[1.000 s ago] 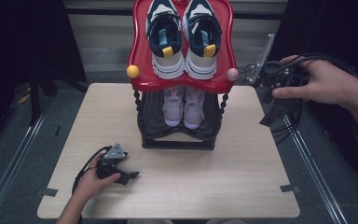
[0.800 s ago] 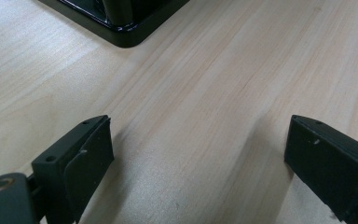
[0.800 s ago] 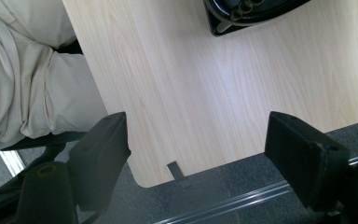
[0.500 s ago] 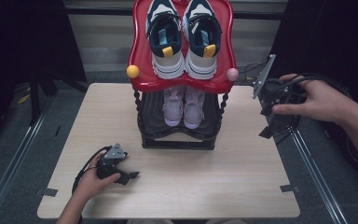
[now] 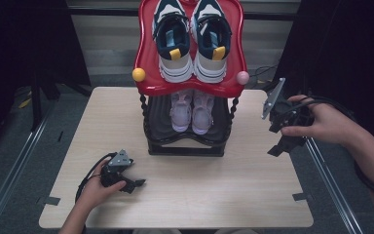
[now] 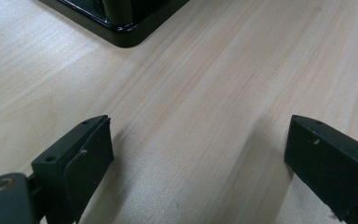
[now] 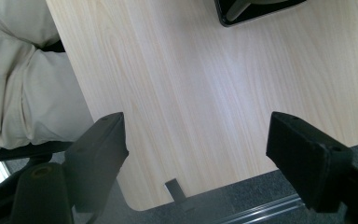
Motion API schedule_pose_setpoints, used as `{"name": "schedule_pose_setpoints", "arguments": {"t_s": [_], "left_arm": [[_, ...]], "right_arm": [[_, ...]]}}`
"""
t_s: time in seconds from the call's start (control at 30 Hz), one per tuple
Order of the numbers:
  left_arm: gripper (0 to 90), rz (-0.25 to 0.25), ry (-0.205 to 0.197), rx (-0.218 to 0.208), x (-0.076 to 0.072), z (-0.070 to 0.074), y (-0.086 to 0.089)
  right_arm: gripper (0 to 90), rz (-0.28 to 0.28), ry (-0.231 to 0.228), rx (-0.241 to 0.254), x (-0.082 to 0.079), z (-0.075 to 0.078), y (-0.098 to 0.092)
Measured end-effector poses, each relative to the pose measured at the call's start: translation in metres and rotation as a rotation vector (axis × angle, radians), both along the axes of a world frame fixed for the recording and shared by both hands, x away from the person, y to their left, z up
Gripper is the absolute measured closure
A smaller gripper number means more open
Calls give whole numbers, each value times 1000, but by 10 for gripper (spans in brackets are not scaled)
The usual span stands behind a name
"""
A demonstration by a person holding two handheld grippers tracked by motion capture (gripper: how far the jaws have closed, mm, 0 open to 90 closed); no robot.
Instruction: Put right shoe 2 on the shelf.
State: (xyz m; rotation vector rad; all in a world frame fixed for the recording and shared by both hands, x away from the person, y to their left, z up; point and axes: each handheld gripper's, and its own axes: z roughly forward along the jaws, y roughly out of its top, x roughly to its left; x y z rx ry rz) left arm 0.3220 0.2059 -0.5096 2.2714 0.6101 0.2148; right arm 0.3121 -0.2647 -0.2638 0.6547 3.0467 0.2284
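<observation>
Hovering at the table's right edge, the right gripper (image 5: pixel 281 139) is held above the wood with its jaws spread wide and nothing between them. In the right gripper view, bare table (image 7: pixel 205 84) is seen through the gap, with a corner of the rack's black base (image 7: pixel 256 11) at the top and a beige trouser leg (image 7: pixel 23 79) off to one side. Down at the near left, the left gripper (image 5: pixel 135 184) is rested on the tabletop, its jaws likewise apart and empty; a black corner of the base (image 6: pixel 121 28) is seen ahead of it in the left gripper view.

Between the two, the shoe rack (image 5: pixel 187 146) is stood at the middle of the table (image 5: pixel 224 195). A pair of navy and white sneakers (image 5: pixel 191 39) is set on the red top tray (image 5: pixel 143 63), toes toward the person, and a pair of pale pink shoes (image 5: pixel 191 111) is tucked on the black lower shelf, touching side by side.

A reach for a shoe looks to be what is being set up. For it to be done well, the open jaws should be swung round toward the rack first, since they are aimed at the table now. A shoe is best taken at the heel or collar. On the lower shelf, the twisted post (image 5: pixel 232 109) and the tray overhead must be cleared.
</observation>
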Motion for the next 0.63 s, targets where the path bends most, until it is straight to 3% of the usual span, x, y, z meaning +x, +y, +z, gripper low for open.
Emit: {"name": "schedule_pose_setpoints", "arguments": {"t_s": [0.5, 0.63], "left_arm": [[73, 1, -2, -1, 0, 0, 0], [73, 1, -2, -1, 0, 0, 0]], "right_arm": [[168, 16, 17, 32, -2, -52, -7], [158, -11, 18, 44, -4, -64, -10]]}}
